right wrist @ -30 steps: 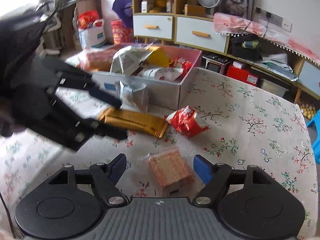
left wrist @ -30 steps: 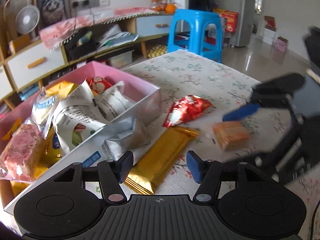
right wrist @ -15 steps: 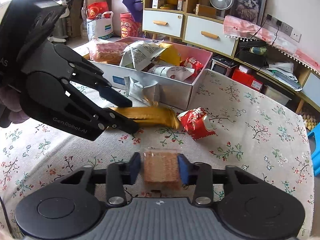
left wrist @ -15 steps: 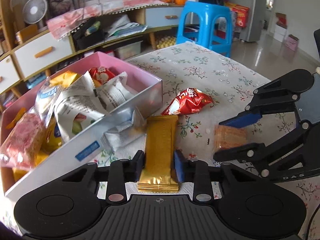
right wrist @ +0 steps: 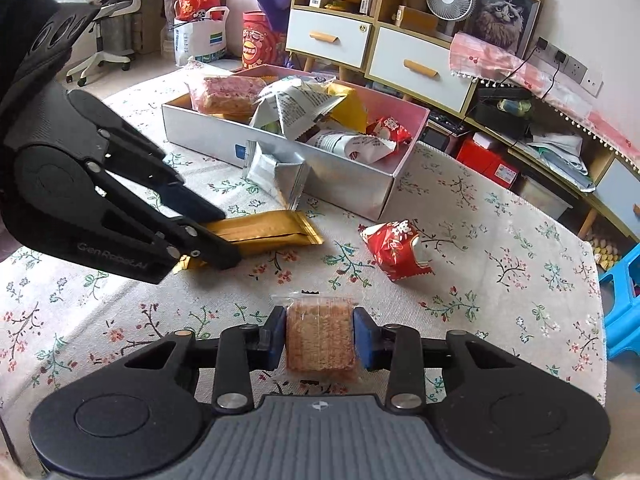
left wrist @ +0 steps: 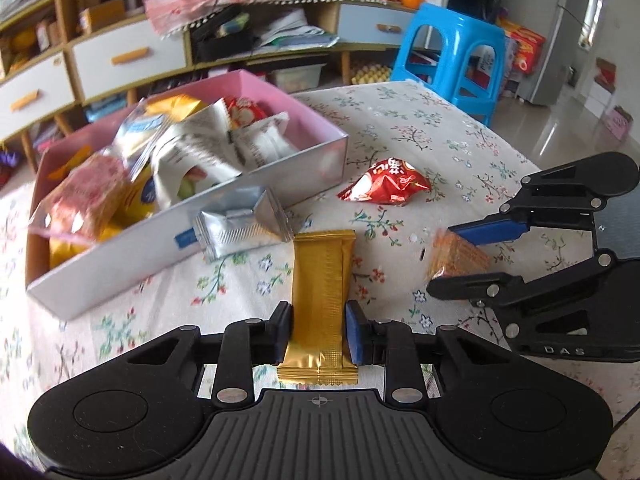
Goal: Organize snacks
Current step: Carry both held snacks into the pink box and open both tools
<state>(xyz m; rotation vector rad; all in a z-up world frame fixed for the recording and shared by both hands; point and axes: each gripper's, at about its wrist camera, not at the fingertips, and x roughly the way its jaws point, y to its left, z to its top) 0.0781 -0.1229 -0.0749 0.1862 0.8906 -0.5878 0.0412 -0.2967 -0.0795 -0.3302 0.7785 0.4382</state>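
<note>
My left gripper [left wrist: 318, 336] is shut on a long gold snack bar [left wrist: 322, 280] that points away over the flowered tablecloth. Seen from the right wrist, the same left gripper [right wrist: 222, 236] clamps the gold bar [right wrist: 272, 232]. My right gripper [right wrist: 320, 340] is shut on a clear-wrapped orange cracker pack [right wrist: 320, 336]; in the left wrist view the right gripper [left wrist: 444, 260] pinches that pack [left wrist: 456, 254]. A pink-lined snack box [left wrist: 280, 184] full of packets stands at the left. A silver packet [left wrist: 240, 232] leans on its front wall. A red packet [left wrist: 384, 188] lies loose on the cloth.
A blue plastic stool [left wrist: 448, 56] stands beyond the table's far edge. Cabinets with drawers [right wrist: 416, 68] and cluttered shelves line the wall behind. The table edge [right wrist: 600, 320] runs close on the right in the right wrist view.
Both grippers closed from wide open onto their snacks, the left on the gold bar, the right on the cracker pack. The gold bar has swung to point straight ahead and lifted slightly.
</note>
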